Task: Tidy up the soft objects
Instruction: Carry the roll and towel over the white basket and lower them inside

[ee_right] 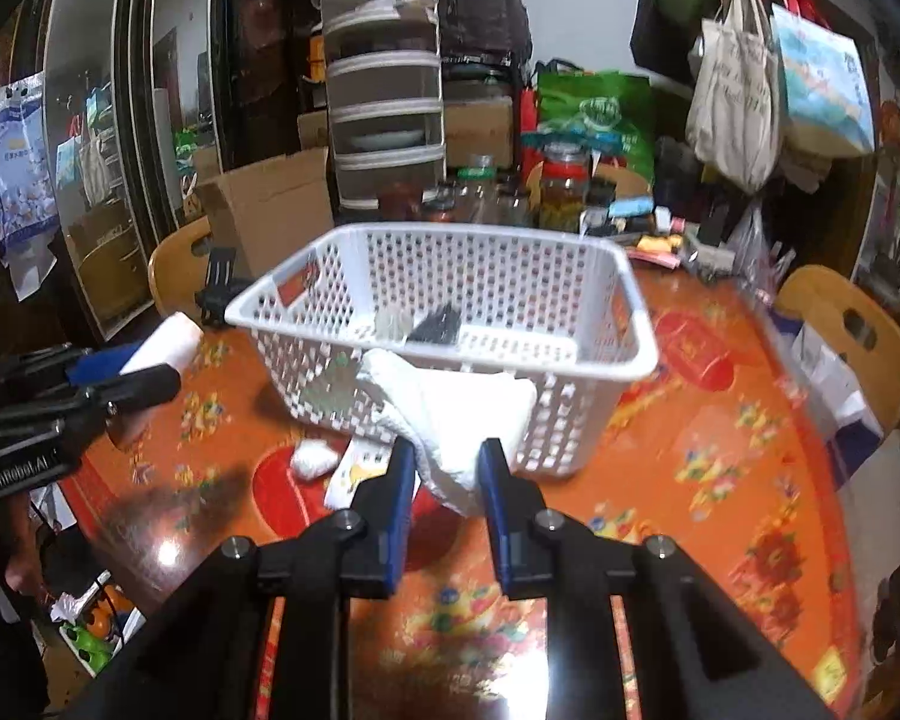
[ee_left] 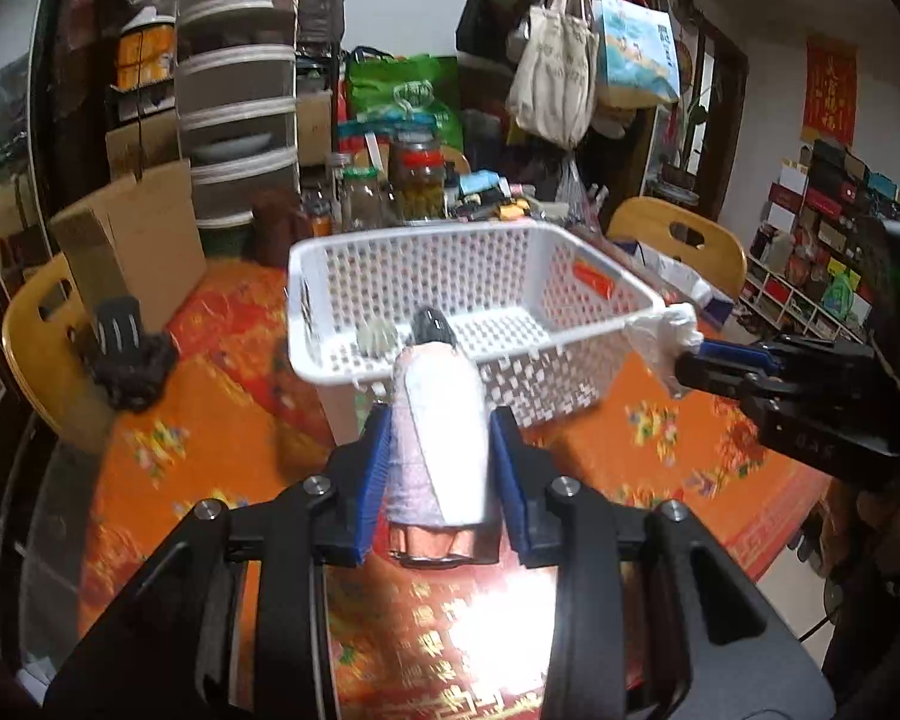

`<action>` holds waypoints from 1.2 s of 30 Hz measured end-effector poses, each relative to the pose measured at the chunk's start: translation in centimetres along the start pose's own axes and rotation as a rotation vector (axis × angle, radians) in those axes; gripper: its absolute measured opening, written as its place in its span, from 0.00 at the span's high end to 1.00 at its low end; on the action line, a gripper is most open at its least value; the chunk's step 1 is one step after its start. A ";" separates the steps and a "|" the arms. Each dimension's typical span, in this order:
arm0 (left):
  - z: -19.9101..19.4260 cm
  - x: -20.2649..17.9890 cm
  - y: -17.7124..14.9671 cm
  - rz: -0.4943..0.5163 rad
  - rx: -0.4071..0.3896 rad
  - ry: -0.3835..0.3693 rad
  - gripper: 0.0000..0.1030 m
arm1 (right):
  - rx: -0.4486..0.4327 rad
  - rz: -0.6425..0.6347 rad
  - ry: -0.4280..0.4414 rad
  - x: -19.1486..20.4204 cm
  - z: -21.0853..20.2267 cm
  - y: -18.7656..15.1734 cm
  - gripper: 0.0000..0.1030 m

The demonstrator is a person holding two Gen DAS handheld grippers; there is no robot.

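Basket (ee_left: 480, 252), white, perforated, sits on orange tabletop (ee_left: 222, 456). Left gripper (ee_left: 438, 450) jaws clamp a white roll (ee_left: 444, 420) just before basket's near wall. Right gripper (ee_right: 447, 468) jaws pinch a white cloth (ee_right: 450, 414) against the same wall.

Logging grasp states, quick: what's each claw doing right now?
Left claw: closed on a doll.
Right claw: closed on a white cloth at the basket.

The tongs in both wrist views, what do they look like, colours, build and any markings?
Both tongs are matte black angular frames with silver round bolts at the joints and blue pads lining the fingers. The left tongs carry white lettering on the body, partly legible. The right tongs show a small green light on a black housing behind them.
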State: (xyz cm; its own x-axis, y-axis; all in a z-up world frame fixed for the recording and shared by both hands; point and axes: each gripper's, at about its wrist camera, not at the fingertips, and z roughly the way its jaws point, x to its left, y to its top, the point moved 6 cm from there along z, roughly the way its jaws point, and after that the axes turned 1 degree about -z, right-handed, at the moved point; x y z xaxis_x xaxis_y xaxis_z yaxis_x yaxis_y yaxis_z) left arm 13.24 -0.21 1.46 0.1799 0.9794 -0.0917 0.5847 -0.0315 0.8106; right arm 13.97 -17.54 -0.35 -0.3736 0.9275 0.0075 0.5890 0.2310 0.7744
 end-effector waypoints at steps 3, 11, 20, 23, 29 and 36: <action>-0.1 0.6 2.6 -0.001 -0.009 0.003 0.70 | -0.022 -0.011 -0.025 -0.4 -0.5 2.0 0.81; 2.9 1.6 9.2 -0.013 -0.001 0.025 0.70 | -0.023 -0.017 -0.045 -1.4 1.2 6.5 0.84; 5.7 1.5 8.8 -0.019 0.021 0.011 0.70 | 0.046 0.001 -0.006 -2.1 2.7 2.5 0.85; 5.6 1.7 7.6 -0.028 0.019 0.006 0.70 | 0.110 0.029 0.024 -2.2 3.9 -1.9 0.71; 6.4 1.6 5.7 -0.025 0.033 0.000 0.70 | 0.251 0.069 0.050 -2.8 8.9 -7.5 0.52; 6.6 1.5 5.1 -0.026 0.037 -0.007 0.70 | 0.290 0.054 0.044 -2.9 11.5 -8.3 0.46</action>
State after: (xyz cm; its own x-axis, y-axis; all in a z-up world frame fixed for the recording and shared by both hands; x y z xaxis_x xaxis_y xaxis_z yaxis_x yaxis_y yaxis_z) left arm 21.69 -0.22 1.63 0.1693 0.9787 -0.1165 0.6180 -0.0133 0.7861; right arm 18.40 -18.73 -14.02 -0.3633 0.9285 0.0766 0.7867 0.2616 0.5592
